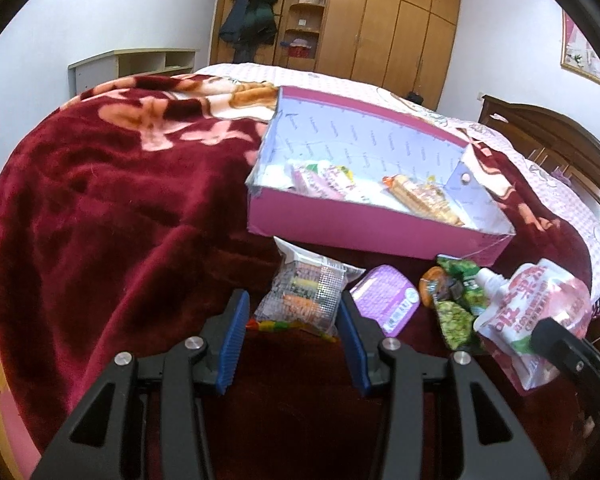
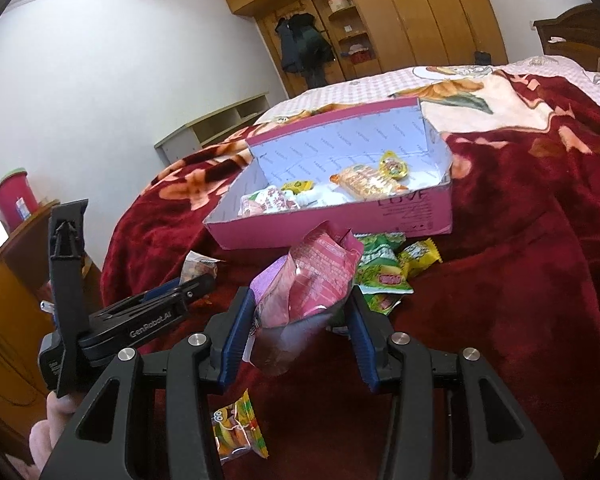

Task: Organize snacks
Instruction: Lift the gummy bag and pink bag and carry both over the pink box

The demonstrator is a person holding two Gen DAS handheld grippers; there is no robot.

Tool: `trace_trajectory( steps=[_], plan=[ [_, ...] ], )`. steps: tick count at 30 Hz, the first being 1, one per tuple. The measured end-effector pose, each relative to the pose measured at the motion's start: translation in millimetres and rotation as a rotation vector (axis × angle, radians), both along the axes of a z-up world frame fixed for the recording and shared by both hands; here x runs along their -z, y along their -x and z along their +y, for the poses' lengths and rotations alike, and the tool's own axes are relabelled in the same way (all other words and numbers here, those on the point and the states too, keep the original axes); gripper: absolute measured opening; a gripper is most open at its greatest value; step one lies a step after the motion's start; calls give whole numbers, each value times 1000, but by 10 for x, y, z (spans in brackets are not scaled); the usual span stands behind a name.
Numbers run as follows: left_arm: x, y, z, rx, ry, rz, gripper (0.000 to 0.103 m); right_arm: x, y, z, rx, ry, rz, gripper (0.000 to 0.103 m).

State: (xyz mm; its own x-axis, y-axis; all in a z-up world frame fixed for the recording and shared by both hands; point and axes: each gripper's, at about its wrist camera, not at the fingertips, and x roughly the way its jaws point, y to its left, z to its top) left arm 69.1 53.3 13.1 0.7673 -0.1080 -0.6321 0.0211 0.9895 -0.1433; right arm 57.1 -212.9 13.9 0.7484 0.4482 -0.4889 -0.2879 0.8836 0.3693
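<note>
A bed [image 1: 100, 208] under a dark red floral blanket carries an open pink box [image 1: 364, 228]; at its six o'clock lie loose snack packets [image 1: 304, 300], perhaps sweets.

Right gripper [image 1: 568, 344] in left wrist view: only black tip showing at right edge, rest cut off; its jaws hidden behind white-pink pouch [image 1: 540, 312]. Pouch's lower end in right wrist view blurred, print unreadable. Pink box [image 2: 340, 232] near wall hides lower parts of snacks inside [image 2: 364, 180]; their labels too small to read. Clear snack bag [image 1: 304, 296] partly behind left gripper [image 1: 292, 336] pad. Green packets [image 2: 380, 276] partly hidden behind pouch. Gummy packet [image 2: 236, 424] cut by gripper frame. Hand [image 2: 48, 432] mostly out of frame.
</note>
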Motion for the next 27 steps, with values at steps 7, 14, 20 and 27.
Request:
trace_trajectory(
  steps=[7,14,20,27],
  plan=[
    [-108,64,-84,18,-4,-29,47,-55,43,-126,5,-25,-22,38],
    [-104,72,-122,23,-9,-24,47,74,-50,-183,31,-5,33,38],
    [-78,70,-123,24,-9,-19,47,202,-136,-247,60,-10,85,38],
    [-71,78,-118,23,-6,-21,47,141,-85,-240,69,24,35,32]
  ],
)
